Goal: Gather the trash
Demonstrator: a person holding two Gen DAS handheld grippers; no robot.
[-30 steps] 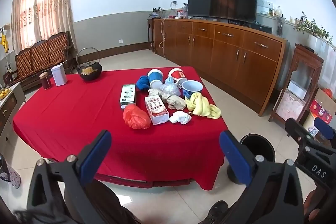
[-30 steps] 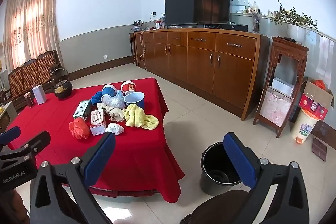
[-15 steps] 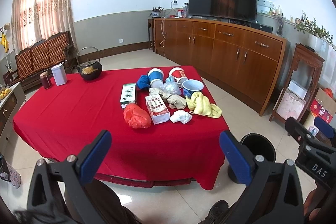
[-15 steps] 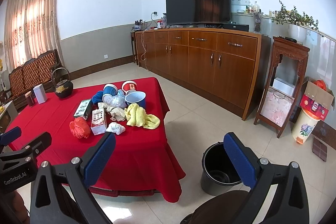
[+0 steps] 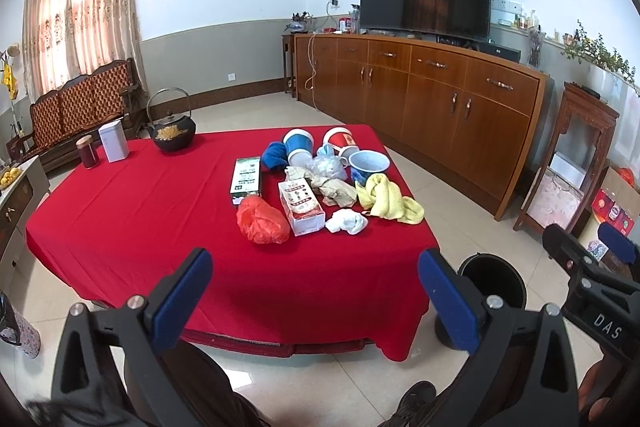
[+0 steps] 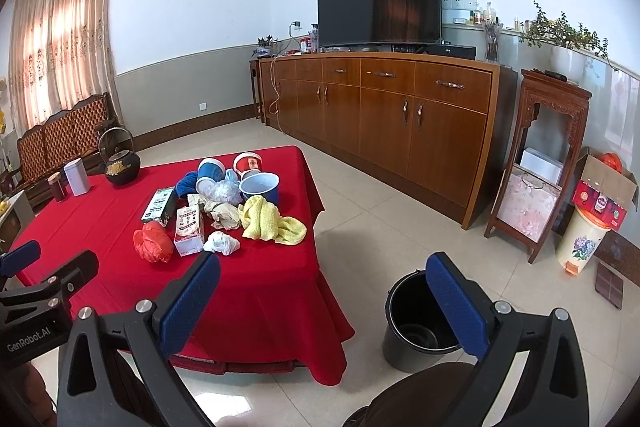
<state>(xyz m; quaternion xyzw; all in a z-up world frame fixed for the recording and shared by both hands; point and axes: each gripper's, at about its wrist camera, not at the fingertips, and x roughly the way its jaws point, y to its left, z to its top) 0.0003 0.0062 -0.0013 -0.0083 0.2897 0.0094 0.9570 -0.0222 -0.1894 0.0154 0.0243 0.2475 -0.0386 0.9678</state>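
A pile of trash lies on the red tablecloth (image 5: 132,211): a crumpled red plastic bag (image 5: 262,221), a white carton (image 5: 301,207), a white tissue wad (image 5: 347,221), crumpled brown paper (image 5: 336,189), a yellow cloth (image 5: 390,199), a green box (image 5: 247,175) and paper cups (image 5: 298,147). A black bucket (image 6: 420,323) stands on the floor right of the table. My left gripper (image 5: 316,301) is open and empty, before the table's front edge. My right gripper (image 6: 324,307) is open and empty, between table and bucket.
A black kettle (image 5: 174,133), a white tin (image 5: 114,141) and a dark jar (image 5: 88,151) stand at the table's far left. A long wooden sideboard (image 6: 380,115) with a TV runs along the right wall. A wooden stand (image 6: 540,163) and a white bin (image 6: 582,243) are further right.
Both grippers have edged slightly forward towards the table. Nothing has been taken hold of.
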